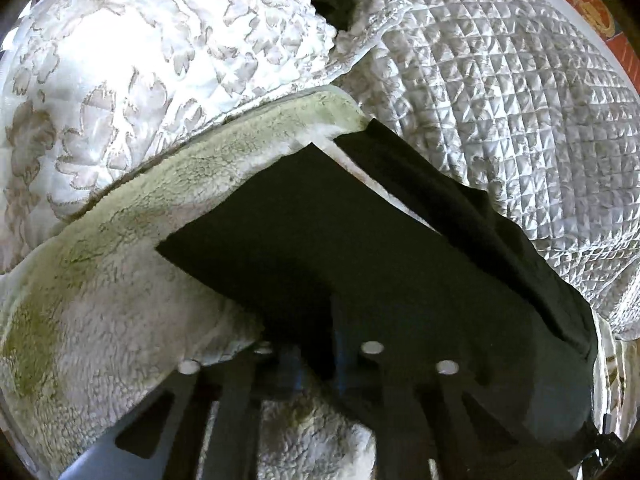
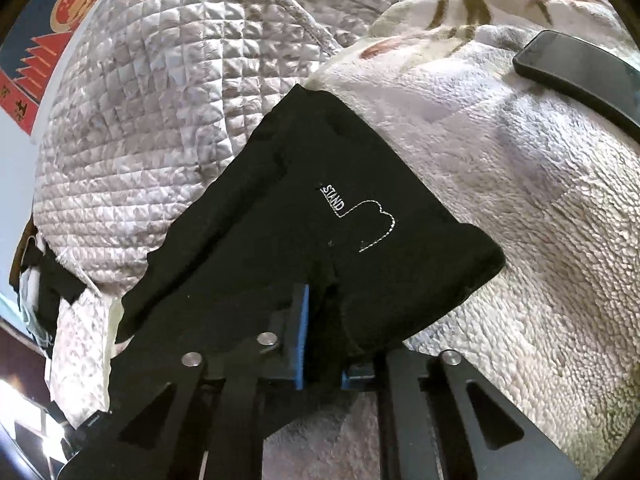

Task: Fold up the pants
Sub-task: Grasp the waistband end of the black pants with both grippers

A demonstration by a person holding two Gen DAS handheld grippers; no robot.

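**A:** Where are the pants [image 1: 320, 240] from your left gripper [image 1: 316, 344]?

**B:** Right at its tips. The black cloth starts between the two fingers and spreads out ahead of them and off to the right. Your left gripper is clenched on the near edge of the pants. The cloth is very dark there, so you can't see the pads well.

**A:** And your right gripper [image 2: 324, 344]?

**B:** It is the same there. The pants [image 2: 312, 216] lie just ahead of its tips and spread up and to both sides. The blue pads [image 2: 301, 340] are pinched tight on a fold of the near edge. A loose flap hangs over the left finger.

**A:** What are the pants lying on?

**B:** Ahead of your left gripper and to its left is a fluffy blanket [image 1: 120, 260], under the pants. Farther ahead is a shiny pillow [image 1: 140, 80] with leaf shapes. To the right is a quilt [image 1: 500, 100] with small squares.

**A:** Can you read any words?

**B:** Yes. From your right gripper, just ahead of the tips, the pants have white letters that say "STAND" [image 2: 334, 200]. A dotted white line curls away from the word.

**A:** Anything else near?

**B:** A dark phone [image 2: 580, 76] lies far ahead and to the right of your right gripper, on the blanket [image 2: 520, 200], well apart from the pants.
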